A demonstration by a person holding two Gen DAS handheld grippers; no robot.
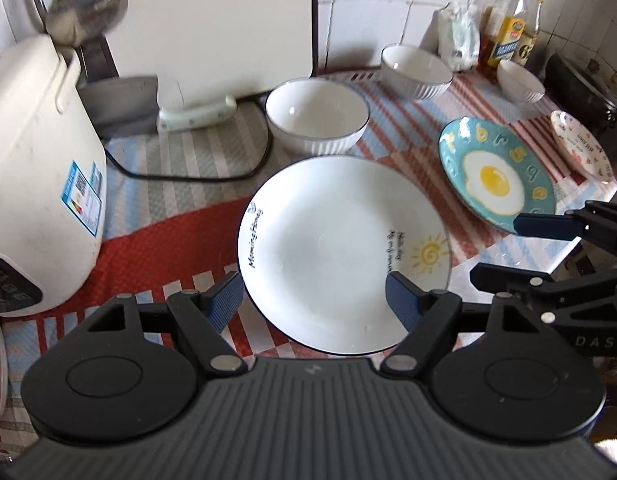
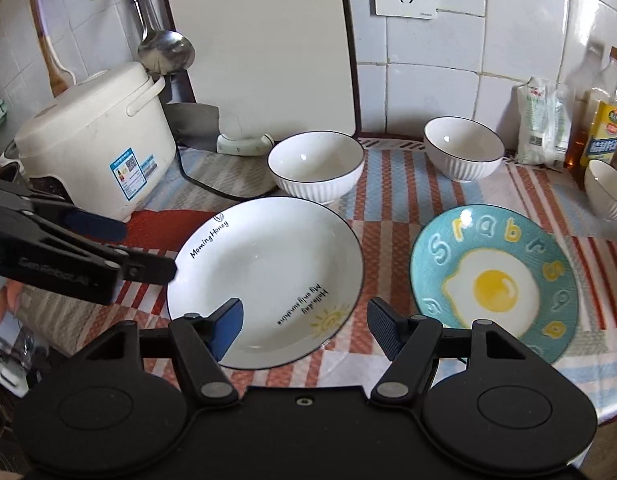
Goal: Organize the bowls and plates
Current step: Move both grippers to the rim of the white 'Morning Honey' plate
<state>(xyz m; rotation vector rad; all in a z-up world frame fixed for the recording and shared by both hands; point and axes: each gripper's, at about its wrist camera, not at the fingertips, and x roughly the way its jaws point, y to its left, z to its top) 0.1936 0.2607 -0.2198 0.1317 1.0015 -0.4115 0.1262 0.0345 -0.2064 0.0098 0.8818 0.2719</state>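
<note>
**Both tools held wide over the white plate**

Blue-padded fingers of the left tool [image 1: 314, 296] are spread wide, nothing gripped, straddling the near rim of the round white ceramic plate with a sun drawing [image 1: 344, 252]. The right tool [image 2: 304, 330] is likewise held released, its left finger over that plate's near rim, its right finger just beside the teal plate printed with a fried egg [image 2: 494, 280]. Both plates lie flat on the striped cloth-covered counter [image 2: 388, 216]. Beyond the tools, ribbed white bowls [image 2: 316, 166] stand separately, not yet stacked. The spread is judged to suit an edge grasp.
</note>
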